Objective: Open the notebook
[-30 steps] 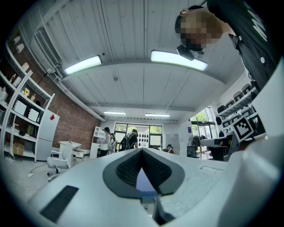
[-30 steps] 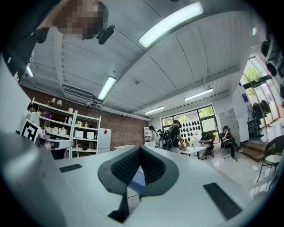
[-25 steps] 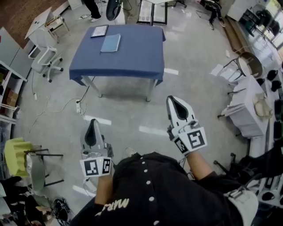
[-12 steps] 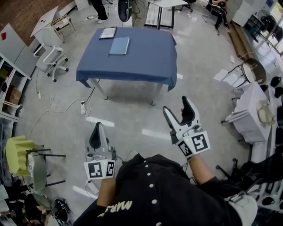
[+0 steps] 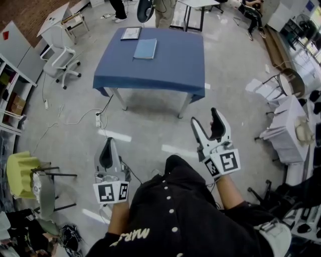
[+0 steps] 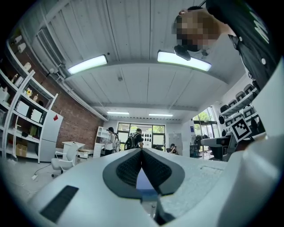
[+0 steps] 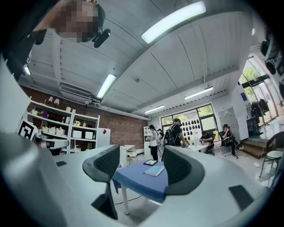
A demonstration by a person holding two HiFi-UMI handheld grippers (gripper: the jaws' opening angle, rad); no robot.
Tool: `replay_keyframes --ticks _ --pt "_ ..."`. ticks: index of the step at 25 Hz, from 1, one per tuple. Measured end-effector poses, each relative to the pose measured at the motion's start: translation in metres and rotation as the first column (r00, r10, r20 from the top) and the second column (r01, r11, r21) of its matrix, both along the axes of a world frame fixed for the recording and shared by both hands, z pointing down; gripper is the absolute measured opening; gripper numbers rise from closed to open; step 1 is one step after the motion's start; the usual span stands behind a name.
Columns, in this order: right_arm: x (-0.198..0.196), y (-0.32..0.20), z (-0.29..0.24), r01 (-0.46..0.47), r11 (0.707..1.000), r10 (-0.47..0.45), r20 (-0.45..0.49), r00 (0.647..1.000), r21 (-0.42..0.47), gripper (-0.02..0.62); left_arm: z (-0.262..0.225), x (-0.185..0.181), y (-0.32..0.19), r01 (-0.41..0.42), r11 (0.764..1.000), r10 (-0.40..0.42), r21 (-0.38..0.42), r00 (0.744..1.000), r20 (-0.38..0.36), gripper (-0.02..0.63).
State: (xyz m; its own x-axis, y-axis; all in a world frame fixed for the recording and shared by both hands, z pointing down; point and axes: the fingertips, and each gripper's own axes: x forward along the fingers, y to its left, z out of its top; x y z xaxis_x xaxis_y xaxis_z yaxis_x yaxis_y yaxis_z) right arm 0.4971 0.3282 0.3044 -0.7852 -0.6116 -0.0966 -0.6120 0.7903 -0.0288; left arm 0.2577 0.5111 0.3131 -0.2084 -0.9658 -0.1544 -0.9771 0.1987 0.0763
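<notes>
A shut light-blue notebook [image 5: 145, 48] lies on the far part of a blue-clothed table [image 5: 165, 70], beside a dark-framed tablet [image 5: 131, 33]. Both grippers hang in the air well short of the table, over grey floor. My left gripper [image 5: 109, 144] is shut with nothing in it; in the left gripper view its pads [image 6: 128, 168] meet, and a sliver of blue table [image 6: 143, 184] shows below them. My right gripper [image 5: 204, 118] is open and empty. In the right gripper view, the notebook [image 7: 155, 170] and the tablet [image 7: 150, 162] show on the table [image 7: 140, 182] between the right gripper's [image 7: 143, 165] spread jaws.
White office chairs [image 5: 60, 59] and a small desk stand left of the table. A power strip with cables [image 5: 98, 120] lies near the table's front left leg. A yellow chair [image 5: 19, 175] is at my left, cluttered tables [image 5: 288, 125] at my right. People [image 5: 163, 12] stand beyond the table.
The right gripper's jaws went from shut to wide open. Both grippers moved forward with me, and the table sits a little nearer and further right in the head view.
</notes>
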Motion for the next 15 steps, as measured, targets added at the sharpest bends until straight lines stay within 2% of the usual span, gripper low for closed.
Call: replay_keyframes --ticks 8,15 --pt "-0.066 -0.042 0.014 0.016 1.0 -0.016 -0.003 1.0 -0.013 0.298 0.012 -0.062 -0.027 0.043 0.999 -0.043 -0.019 0.999 -0.004 0.003" --pt "-0.146 -0.13 0.024 0.019 0.999 -0.019 0.001 1.0 -0.037 0.296 0.022 -0.142 -0.096 0.087 0.995 -0.088 -0.048 0.996 -0.009 0.003"
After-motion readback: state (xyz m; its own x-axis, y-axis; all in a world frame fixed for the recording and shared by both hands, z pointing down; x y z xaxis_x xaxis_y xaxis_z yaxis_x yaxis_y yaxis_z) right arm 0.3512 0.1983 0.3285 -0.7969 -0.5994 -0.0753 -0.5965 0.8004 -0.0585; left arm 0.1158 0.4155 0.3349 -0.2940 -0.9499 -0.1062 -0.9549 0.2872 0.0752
